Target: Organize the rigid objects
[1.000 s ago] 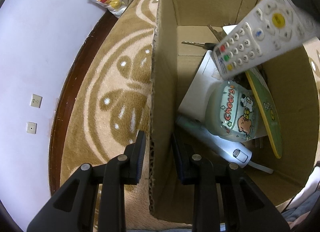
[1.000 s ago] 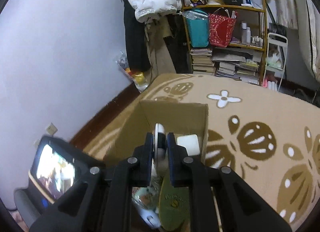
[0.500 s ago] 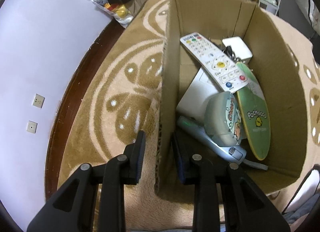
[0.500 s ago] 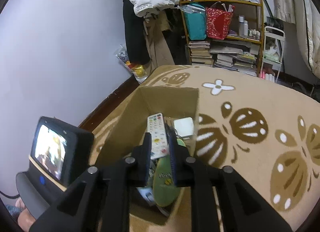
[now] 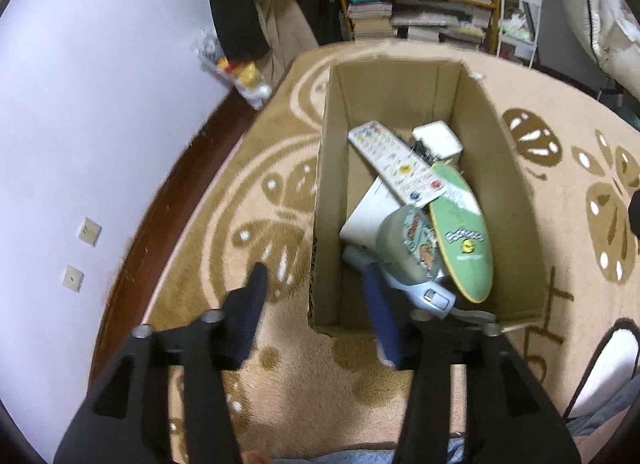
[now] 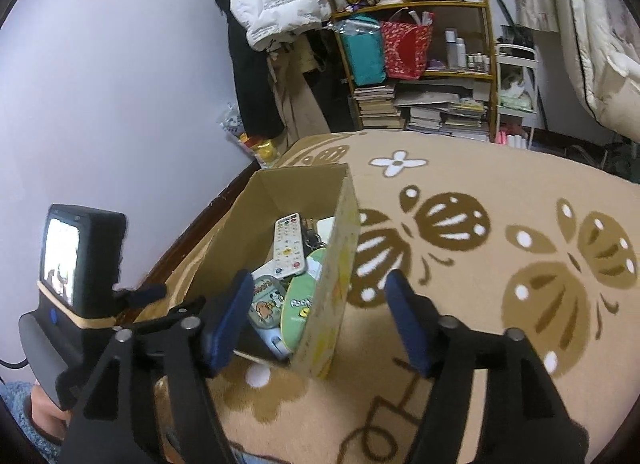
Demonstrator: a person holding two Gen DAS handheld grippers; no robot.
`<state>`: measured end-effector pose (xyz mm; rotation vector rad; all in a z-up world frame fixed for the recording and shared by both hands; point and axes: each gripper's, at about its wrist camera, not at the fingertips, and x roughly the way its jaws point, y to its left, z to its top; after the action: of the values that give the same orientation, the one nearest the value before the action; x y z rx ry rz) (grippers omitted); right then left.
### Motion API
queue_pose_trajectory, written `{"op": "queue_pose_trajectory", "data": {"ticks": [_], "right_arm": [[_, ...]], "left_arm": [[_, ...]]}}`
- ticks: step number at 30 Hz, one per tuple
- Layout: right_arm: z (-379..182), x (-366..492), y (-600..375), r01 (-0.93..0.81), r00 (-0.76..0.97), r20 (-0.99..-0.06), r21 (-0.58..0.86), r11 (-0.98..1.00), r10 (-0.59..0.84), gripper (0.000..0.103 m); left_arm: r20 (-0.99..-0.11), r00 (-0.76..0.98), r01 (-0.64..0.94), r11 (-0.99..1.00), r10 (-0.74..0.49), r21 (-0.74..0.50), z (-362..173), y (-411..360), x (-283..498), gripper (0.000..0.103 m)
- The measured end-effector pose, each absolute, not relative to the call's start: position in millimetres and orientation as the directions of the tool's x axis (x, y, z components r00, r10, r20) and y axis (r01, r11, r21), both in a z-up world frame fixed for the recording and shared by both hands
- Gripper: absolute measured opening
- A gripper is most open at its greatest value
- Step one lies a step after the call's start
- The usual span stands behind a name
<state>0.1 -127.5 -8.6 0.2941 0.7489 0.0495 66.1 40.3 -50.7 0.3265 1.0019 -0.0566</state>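
Observation:
An open cardboard box (image 5: 516, 200) stands on the patterned rug; it also shows in the right wrist view (image 6: 340, 248). Inside lie a white remote control (image 5: 400, 162), a green oval board (image 5: 464, 236), a pale cartoon-printed case (image 5: 408, 248), a white charger block (image 5: 438, 136) and a light blue device (image 5: 424, 292). The remote also shows in the right wrist view (image 6: 289, 245). My left gripper (image 5: 316, 284) is open and empty, above the box's near left corner. My right gripper (image 6: 320, 296) is open and empty, straddling the box's right wall.
A beige rug (image 6: 500, 264) with brown butterfly shapes covers the floor. A shelf (image 6: 420, 64) with books and bags stands at the back. A white wall (image 5: 80, 104) with dark skirting runs along the left. The left gripper's camera unit (image 6: 76, 260) shows at the left.
The right gripper let go of the remote, which now lies in the box, and opened. The left gripper released the box's left wall and opened. Both pulled back and up.

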Motion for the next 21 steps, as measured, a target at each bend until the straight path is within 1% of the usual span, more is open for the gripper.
{"op": "queue_pose_trajectory", "data": {"ticks": [3,5,7,9,10,12,16,18,21], "right_arm": [[-6,-15,-137,0.078,0.744,-0.653,0.295,0.952,0.141,0.086],[-5,-24,-144,0.091,0.749,-0.646,0.314,0.945,0.143,0.089],[-4,-33,-151,0.106,0.752,-0.646,0.316,0.943,0.131,0.091],[-3,-42,-156,0.117,0.756,-0.645,0.301,0.946,0.112,0.094],[-3,-46,-157,0.115,0.759,-0.642,0.299,0.947,0.111,0.095],[-1,-53,-158,0.104,0.773,-0.626,0.290,0.951,0.106,0.103],[4,-68,-153,0.088,0.800,-0.596,0.233,0.968,0.071,0.103],[6,-72,-151,0.095,0.805,-0.592,0.213,0.972,0.051,0.103],[8,-79,-153,0.114,0.822,-0.569,0.218,0.969,0.032,0.103]], "left_arm": [[-0.804,0.587,0.205,0.944,0.094,0.260,-39,37,52,0.056],[-0.793,0.601,0.195,0.945,0.097,0.263,-35,37,45,0.057],[-0.785,0.613,0.193,0.947,0.088,0.256,-30,40,39,0.060],[-0.766,0.638,0.191,0.948,0.078,0.255,-23,42,31,0.069],[-0.755,0.651,0.189,0.949,0.073,0.254,-20,42,27,0.071],[-0.737,0.675,0.192,0.953,0.046,0.235,-12,43,20,0.084],[-0.700,0.714,0.204,0.958,-0.004,0.203,1,45,8,0.091],[-0.675,0.738,0.205,0.954,-0.005,0.218,6,44,1,0.100],[-0.642,0.767,0.202,0.950,-0.002,0.239,12,43,-9,0.101]]}}
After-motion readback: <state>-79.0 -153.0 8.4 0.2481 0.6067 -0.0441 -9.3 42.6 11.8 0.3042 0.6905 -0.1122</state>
